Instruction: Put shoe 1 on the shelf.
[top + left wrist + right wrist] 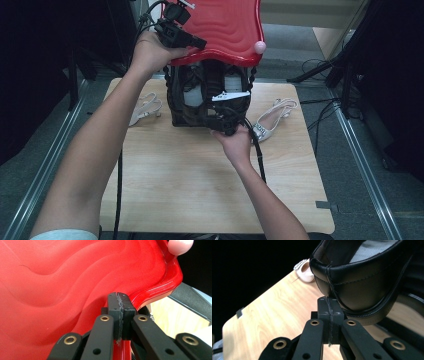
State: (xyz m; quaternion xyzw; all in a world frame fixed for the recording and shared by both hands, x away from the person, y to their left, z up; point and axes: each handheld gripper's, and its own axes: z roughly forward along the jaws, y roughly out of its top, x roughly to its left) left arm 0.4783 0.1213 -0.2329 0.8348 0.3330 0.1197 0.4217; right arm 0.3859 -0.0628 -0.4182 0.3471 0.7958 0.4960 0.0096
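Right gripper [329,302] is seen with its jaws pressed fully together, their tips set against the lower back of the black shoe [362,277]. Whether a fold of the heel is pinched between them cannot be told.

The shoe is held at the front opening of the dark basket [177,100], which stands at the far middle of the counter [200,190]. Its upper is judged to be smooth leather or the like: fairly light, firm at the stitched heel, softer at the sides, and likely to slip on a polished face. A hold is best taken across the heel's top rim, where the stitched edge gives the pads something to bite. A grip on the rounded back is expected to slide off.

The red lid [62,290] is kept raised above the basket by the left gripper [120,298], whose jaws are closed tight on the lid's moulded edge. The lid is judged stiff, glossy plastic, so a pinch at the rim could creep under the lid's weight. A pink knob [260,47] is seen at its far corner.

Two pale sandals [147,107] [272,120] are left on the counter, one to each side of the basket.
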